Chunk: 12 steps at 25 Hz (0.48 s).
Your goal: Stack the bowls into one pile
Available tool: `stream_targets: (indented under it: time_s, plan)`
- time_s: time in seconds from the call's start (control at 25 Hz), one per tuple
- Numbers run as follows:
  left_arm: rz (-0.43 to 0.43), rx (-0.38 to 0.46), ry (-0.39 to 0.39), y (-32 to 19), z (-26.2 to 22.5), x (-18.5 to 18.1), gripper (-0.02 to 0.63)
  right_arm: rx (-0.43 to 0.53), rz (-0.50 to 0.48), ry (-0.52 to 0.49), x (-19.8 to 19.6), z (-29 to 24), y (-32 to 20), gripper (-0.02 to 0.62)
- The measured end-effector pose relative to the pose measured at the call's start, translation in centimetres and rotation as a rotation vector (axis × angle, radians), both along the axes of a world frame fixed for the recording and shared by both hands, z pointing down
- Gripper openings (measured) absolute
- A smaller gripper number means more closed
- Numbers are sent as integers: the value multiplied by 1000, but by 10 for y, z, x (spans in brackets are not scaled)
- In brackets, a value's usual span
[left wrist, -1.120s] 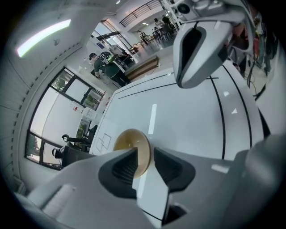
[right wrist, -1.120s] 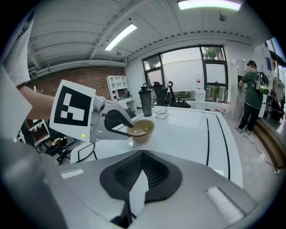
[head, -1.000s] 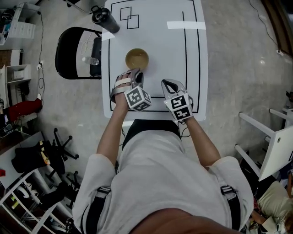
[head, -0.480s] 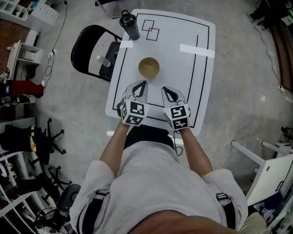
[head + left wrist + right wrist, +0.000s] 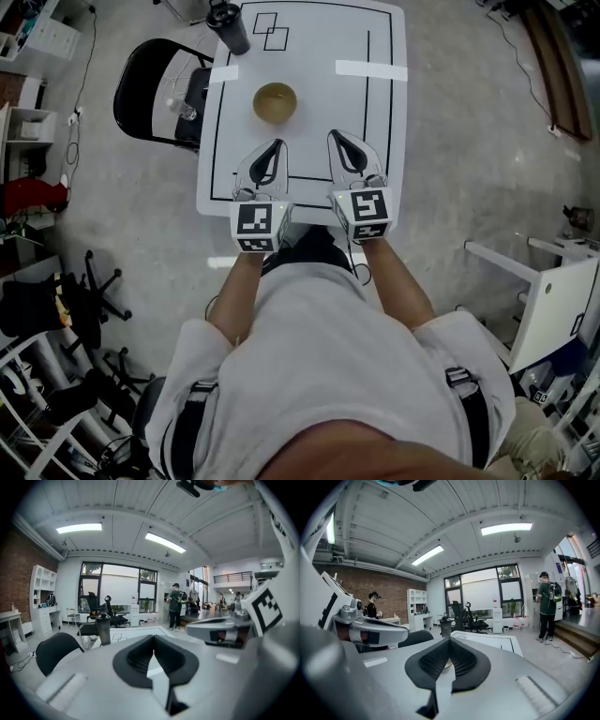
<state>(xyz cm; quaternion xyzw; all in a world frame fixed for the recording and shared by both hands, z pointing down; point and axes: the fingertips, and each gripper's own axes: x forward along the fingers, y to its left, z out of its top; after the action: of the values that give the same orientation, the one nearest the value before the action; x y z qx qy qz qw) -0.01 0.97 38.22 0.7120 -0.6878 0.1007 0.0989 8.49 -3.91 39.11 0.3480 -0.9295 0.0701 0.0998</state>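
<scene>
our left gripper [image 5: 277,145] closed, empty | our right gripper [image 5: 336,137] closed, empty | tan round bowl [image 5: 275,101] on white rectangular table [image 5: 375,112]

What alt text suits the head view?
A person holds the left gripper and right gripper, both shut and empty, over the near edge of a white table. A brown bowl sits beyond them, a black tumbler at the far-left corner.
</scene>
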Motion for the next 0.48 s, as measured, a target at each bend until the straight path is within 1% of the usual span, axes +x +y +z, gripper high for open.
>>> stream_targets:
  time_s: [0.12,0.24,0.32,0.48]
  plan:
    - [20,7,-33,10,-6,2,3,21,40,-46,11,-16,12,-3]
    - [29,47,-18,18,-22,4,3,35,78,-76,20,-30,25,-2]
    - [48,71,-13,26,-33,8,3,45,103,-76,25,-38,36,-2]
    - [96,93,-3,48,-45,19,3,90,128,-54,29,-59,62,-2]
